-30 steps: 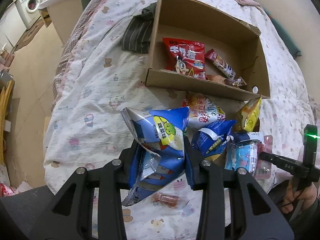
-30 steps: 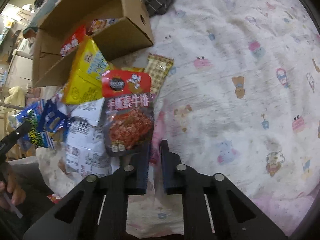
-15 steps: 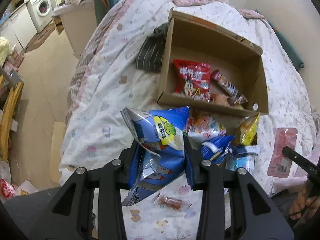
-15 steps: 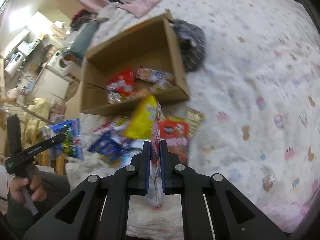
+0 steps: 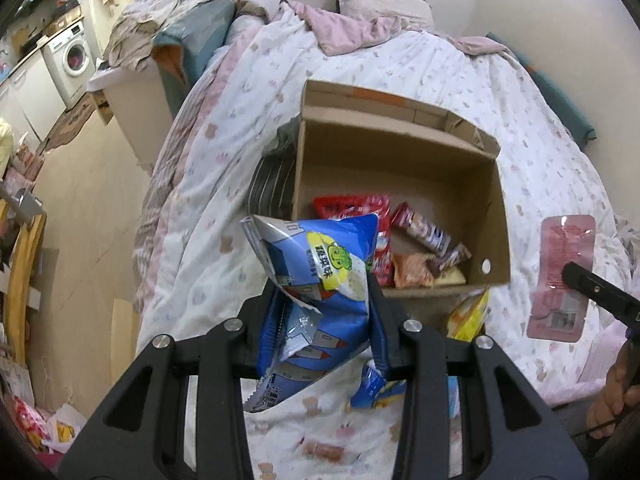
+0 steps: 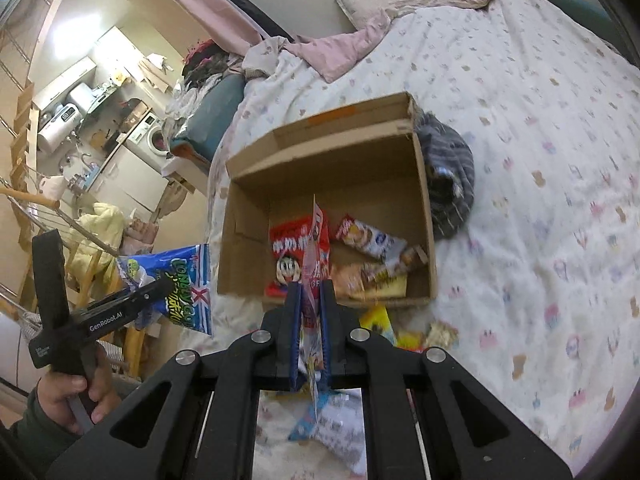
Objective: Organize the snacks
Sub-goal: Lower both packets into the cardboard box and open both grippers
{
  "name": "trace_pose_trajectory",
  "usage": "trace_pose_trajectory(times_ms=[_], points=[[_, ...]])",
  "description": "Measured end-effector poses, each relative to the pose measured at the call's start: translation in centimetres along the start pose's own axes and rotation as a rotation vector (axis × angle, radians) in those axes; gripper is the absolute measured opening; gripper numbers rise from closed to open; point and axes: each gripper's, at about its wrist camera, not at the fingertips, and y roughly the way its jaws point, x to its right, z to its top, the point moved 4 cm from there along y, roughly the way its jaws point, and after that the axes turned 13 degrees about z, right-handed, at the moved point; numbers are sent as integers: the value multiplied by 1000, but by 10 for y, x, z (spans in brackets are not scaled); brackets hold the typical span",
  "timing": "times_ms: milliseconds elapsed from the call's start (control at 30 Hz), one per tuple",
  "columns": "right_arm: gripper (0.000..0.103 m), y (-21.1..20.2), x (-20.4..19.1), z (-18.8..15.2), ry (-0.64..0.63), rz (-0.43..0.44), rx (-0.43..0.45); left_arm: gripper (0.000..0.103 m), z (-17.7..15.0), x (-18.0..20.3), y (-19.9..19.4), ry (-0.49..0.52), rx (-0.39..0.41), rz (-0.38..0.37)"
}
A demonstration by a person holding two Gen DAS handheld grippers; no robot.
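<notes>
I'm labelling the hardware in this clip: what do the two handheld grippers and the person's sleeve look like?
Both grippers, left and right, are matte black, with angular cut-out frames, silver screws and blue-lined jaws. One handle reads "GenRobot.AI" in white. The sleeve is dark green.

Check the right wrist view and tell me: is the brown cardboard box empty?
No: the brown cardboard box already holds a red snack bag and several smaller wrapped snacks on its floor.

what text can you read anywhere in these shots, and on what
"GenRobot.AI": side of the left gripper, seen from the right wrist.
"LONELY GOD", partly covered: blue chip bag it holds.
Red snack bag in the cardboard box: print too blurred.
Pink packet in the right gripper: too small.
</notes>
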Motion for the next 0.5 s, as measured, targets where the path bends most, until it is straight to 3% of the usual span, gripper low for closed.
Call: trace_pose_trajectory(times_ms=[333,500], points=[[9,49,14,48,22,19,-22,34,43,38,26,53,39,-7],[9,73,29,53,38,23,-28,34,52,53,58,66,27,-21]])
